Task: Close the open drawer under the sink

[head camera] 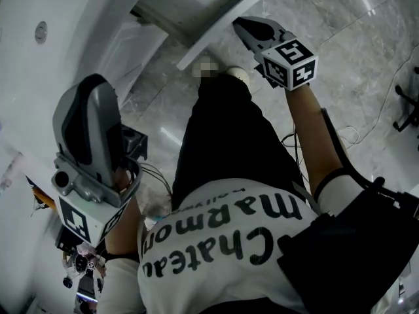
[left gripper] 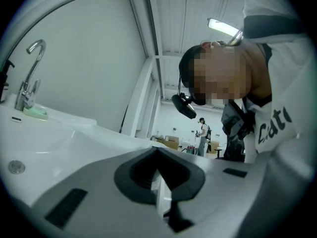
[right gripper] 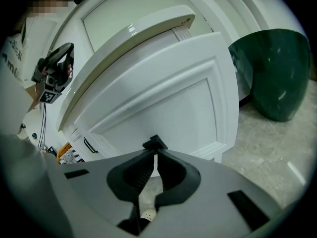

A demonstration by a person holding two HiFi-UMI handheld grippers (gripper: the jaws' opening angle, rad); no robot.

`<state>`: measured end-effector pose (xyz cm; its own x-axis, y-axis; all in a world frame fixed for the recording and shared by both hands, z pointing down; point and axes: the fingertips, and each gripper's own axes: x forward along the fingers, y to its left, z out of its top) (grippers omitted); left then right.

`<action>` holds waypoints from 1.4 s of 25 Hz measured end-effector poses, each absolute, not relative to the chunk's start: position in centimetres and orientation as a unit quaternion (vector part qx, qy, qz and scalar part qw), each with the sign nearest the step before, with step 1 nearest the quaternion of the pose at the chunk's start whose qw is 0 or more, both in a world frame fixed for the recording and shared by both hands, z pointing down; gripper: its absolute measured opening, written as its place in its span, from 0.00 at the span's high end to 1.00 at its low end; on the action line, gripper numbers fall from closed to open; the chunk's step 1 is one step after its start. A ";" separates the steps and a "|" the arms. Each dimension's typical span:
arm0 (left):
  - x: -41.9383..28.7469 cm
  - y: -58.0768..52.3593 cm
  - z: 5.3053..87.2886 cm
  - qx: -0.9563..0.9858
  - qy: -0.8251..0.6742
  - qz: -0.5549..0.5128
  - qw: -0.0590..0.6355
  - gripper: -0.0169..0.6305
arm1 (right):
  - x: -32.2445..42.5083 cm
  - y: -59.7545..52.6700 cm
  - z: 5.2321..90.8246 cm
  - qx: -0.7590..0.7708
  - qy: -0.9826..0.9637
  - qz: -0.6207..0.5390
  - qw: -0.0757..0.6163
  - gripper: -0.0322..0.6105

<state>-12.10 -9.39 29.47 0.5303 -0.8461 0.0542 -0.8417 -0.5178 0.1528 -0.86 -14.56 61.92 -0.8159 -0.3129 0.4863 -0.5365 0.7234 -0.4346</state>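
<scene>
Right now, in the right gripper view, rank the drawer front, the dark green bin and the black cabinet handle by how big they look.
1. drawer front: fills the middle of the view.
2. dark green bin: clearly smaller, though the view's edge cuts it off.
3. black cabinet handle: only a thin sliver.

Under me the floor point(head camera: 353, 38) is grey marbled tile. My shoe point(head camera: 239, 74) stands on it beside the white cabinet point(right gripper: 119, 14), whose foot also rests on the tile. A dark green bin point(right gripper: 275, 73) sits on the floor just beside the cabinet. Off to my right a thin cable point(head camera: 386, 103) trails loosely over the tiles, near the black legs of a stand point(head camera: 409, 110). The white tabletop point(left gripper: 74, 120) round the sink point(left gripper: 49, 148) carries a chrome tap point(left gripper: 29, 78) with a pale green pad point(left gripper: 34, 113) at its base.
</scene>
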 end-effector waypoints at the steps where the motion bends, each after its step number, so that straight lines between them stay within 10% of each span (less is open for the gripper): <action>1: -12.0 -9.1 30.3 0.873 -0.480 -0.008 0.081 0.96 | -1.1 -14.7 62.1 0.235 -0.909 0.287 0.189 0.91; 35: -11.1 -7.5 38.8 0.895 -0.436 0.025 0.097 0.96 | -4.6 -17.5 61.1 0.251 -0.924 0.267 0.110 0.90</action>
